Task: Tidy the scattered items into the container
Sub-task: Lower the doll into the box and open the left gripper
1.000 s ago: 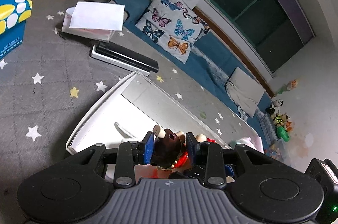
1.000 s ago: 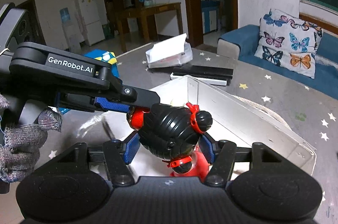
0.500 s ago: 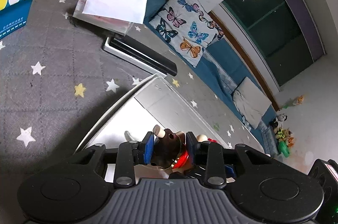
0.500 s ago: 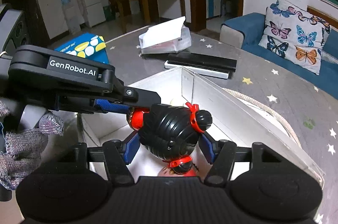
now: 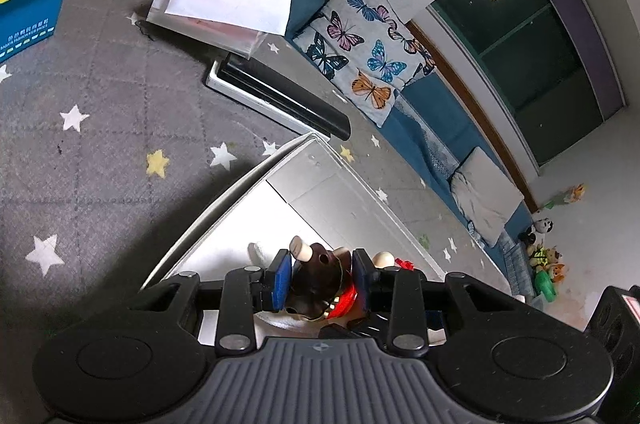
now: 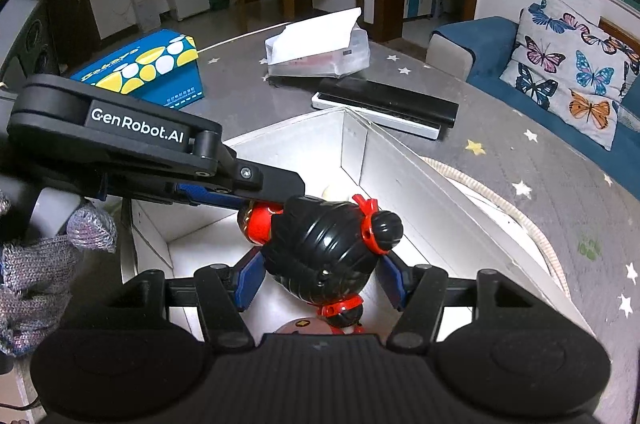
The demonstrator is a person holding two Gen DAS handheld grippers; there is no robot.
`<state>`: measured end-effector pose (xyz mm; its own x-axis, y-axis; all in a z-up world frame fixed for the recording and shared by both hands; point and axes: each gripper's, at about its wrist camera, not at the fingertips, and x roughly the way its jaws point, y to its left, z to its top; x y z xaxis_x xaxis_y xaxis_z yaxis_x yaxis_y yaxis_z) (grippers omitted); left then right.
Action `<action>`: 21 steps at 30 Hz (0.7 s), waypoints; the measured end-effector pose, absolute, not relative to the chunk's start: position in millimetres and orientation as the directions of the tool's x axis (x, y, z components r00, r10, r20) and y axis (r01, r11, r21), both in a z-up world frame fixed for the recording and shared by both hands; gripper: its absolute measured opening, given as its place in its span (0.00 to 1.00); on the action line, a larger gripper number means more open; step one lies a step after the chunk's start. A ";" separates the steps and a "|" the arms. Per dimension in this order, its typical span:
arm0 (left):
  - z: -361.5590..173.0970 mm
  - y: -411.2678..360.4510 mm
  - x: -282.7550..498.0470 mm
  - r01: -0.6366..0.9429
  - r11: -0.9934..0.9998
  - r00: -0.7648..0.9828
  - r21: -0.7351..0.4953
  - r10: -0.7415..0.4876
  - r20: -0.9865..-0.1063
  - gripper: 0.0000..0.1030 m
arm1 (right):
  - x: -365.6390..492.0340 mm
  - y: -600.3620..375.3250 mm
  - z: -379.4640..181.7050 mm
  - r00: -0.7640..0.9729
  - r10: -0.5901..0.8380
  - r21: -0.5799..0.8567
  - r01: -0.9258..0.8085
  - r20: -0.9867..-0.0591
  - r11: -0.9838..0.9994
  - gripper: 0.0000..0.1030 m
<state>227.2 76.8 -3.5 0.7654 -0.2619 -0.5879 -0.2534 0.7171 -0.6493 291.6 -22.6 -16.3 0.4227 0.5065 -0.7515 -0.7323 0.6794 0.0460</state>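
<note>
My left gripper [image 5: 320,278] is shut on a brown bull figure [image 5: 316,282] with pale horns and a red collar, held over the white box [image 5: 224,199]. My right gripper [image 6: 320,280] is shut on a doll with black hair buns and red ties [image 6: 332,248], also held above the white box [image 6: 432,191]. The left gripper [image 6: 240,191] reaches in from the left in the right wrist view, its tips beside the doll's head. A small pale ball [image 6: 332,191] lies inside the box.
On the grey star-patterned cloth [image 5: 100,127] lie a blue and yellow tissue box [image 6: 148,71], a clear pouch with white paper [image 6: 320,47] and a black and white flat device [image 6: 384,107]. A blue sofa with a butterfly cushion [image 6: 576,71] runs along the far side.
Both grippers have lowered closer over the white box, each still holding its toy. The box looks larger and nearer in both views.
</note>
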 end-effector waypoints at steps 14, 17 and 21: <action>3.7 65.5 223.0 -0.246 0.767 0.749 -0.593 -0.238 -0.618 0.35 | 284.9 -24.0 -15.7 0.424 0.493 0.023 -0.740 -0.760 0.672 0.61; 4.6 65.1 221.8 -0.237 0.773 0.744 -0.588 -0.244 -0.621 0.35 | 284.0 -25.1 -15.6 0.424 0.492 0.021 -0.741 -0.760 0.671 0.60; 4.9 66.7 220.2 -0.232 0.773 0.735 -0.590 -0.258 -0.627 0.35 | 283.5 -26.2 -14.9 0.429 0.484 0.013 -0.738 -0.763 0.675 0.60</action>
